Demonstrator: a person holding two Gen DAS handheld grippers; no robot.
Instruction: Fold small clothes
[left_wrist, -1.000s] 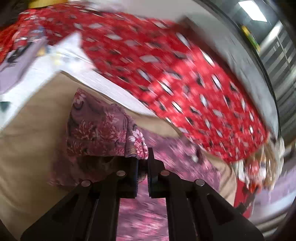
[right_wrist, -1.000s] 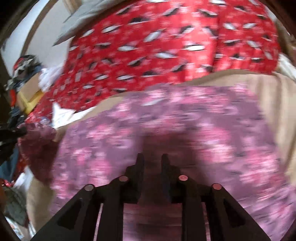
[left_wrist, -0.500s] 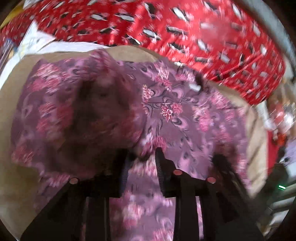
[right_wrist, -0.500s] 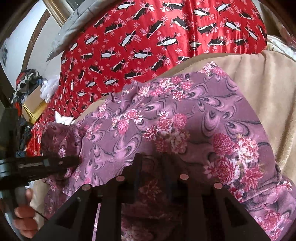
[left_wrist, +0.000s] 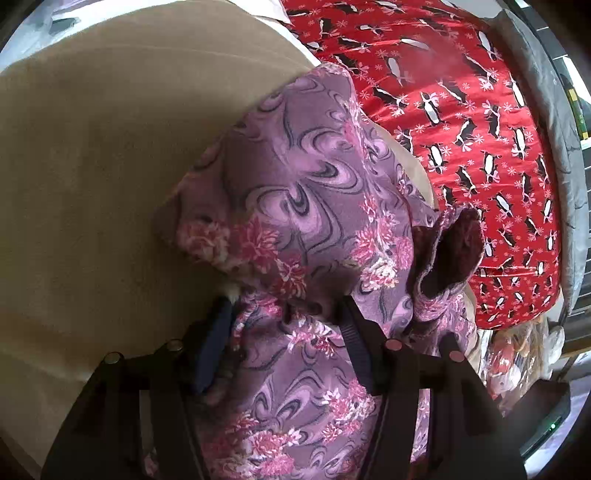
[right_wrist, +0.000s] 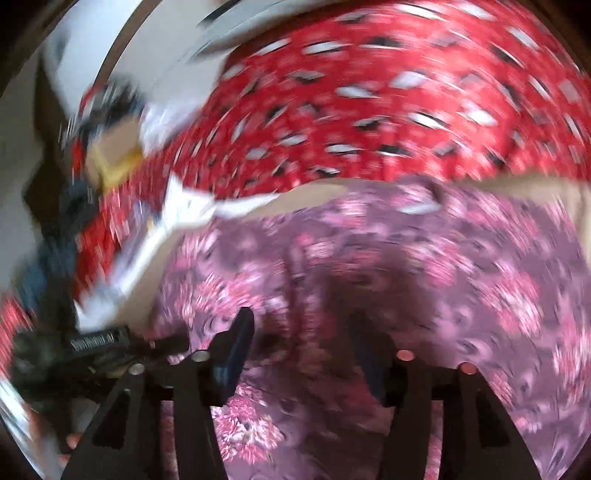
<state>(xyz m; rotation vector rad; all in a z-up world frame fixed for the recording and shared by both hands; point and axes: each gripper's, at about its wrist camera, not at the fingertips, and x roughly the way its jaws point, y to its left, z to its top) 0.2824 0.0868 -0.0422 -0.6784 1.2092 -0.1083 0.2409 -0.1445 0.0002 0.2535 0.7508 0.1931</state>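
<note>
Nearest in the left wrist view, the left gripper (left_wrist: 284, 314) stands with its jaws apart, having just been opening; the purple floral garment (left_wrist: 306, 206) lies bunched between them, and the pads do not press on it. The garment rests on a tan blanket (left_wrist: 92, 166), reaching toward the blanket's far edge, with one dark-lined opening (left_wrist: 448, 251) turned up near the blanket's right edge. Beyond lies a red penguin-print cloth (left_wrist: 461, 110).

The right wrist view is blurred. The right gripper (right_wrist: 306, 332) has likewise just been opening; its jaws stand apart over the same garment (right_wrist: 406, 266), which spreads beneath. Farther off, the red cloth (right_wrist: 369, 110) fills the top.
</note>
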